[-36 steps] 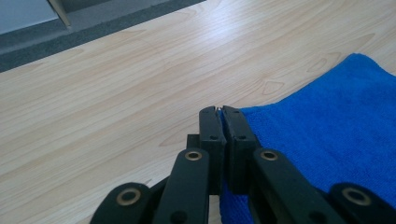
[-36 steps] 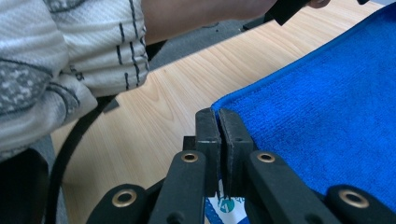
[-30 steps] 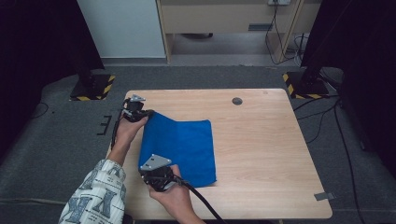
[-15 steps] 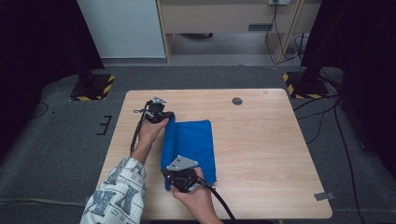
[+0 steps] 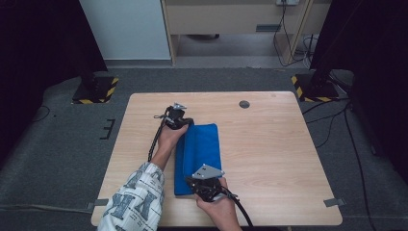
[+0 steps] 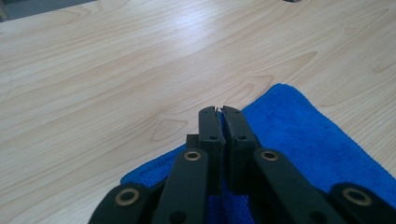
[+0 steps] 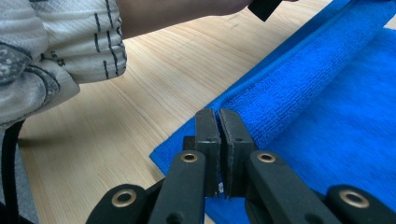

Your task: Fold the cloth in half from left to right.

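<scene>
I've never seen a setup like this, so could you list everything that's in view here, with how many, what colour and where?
Cloth: one, blue, partly folded, lying lengthwise near the table's middle.
Table: one, light wood, centre of the high view.
Round insert: one, dark, in the tabletop near its far edge.
Floor: grey carpet all round the table.
Stand bases: two, black with yellow-black stripes, beyond the far corners.
Cabinet: one, beige, against the back, cables beside it.
Left gripper: one, black, jaws shut on the cloth's far end.
Right gripper: one, black with a grey plate, jaws shut on the cloth's near end.
Sleeve: one, white with dark pattern, on the left forearm.
</scene>
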{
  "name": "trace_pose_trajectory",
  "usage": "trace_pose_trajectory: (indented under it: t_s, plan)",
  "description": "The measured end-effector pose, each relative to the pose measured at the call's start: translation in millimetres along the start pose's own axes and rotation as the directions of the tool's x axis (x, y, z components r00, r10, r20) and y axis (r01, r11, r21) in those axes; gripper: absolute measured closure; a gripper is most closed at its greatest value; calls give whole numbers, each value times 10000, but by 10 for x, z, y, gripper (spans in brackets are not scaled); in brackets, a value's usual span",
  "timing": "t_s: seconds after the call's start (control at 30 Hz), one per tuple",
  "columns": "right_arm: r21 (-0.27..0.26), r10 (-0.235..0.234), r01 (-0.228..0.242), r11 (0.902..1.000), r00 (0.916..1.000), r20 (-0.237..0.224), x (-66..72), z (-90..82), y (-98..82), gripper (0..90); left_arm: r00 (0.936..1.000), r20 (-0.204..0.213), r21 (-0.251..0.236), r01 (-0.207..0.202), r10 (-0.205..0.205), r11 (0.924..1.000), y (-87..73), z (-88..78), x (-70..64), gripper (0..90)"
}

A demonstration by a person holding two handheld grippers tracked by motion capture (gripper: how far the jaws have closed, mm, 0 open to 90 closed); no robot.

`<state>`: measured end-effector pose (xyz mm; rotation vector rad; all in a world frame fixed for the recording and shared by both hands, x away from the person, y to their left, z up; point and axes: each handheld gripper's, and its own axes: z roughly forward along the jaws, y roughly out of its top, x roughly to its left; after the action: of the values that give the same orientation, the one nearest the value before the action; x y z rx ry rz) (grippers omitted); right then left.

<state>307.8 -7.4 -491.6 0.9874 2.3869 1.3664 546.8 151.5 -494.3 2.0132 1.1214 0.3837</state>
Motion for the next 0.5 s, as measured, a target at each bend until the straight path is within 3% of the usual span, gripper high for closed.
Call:
trace_pose_trajectory:
  t_s: [0.13,0.5]
  plan:
    - [32,66,-66,10000,9999,104,-51,-64,-43,876,9996,49,130,-271,270,9995,39,55,-99,868]
    - [144,237,-243,9996,9990,375,-182,-178,-146,874,9992,67,165,-401,399,9991,146,156,-238,867]
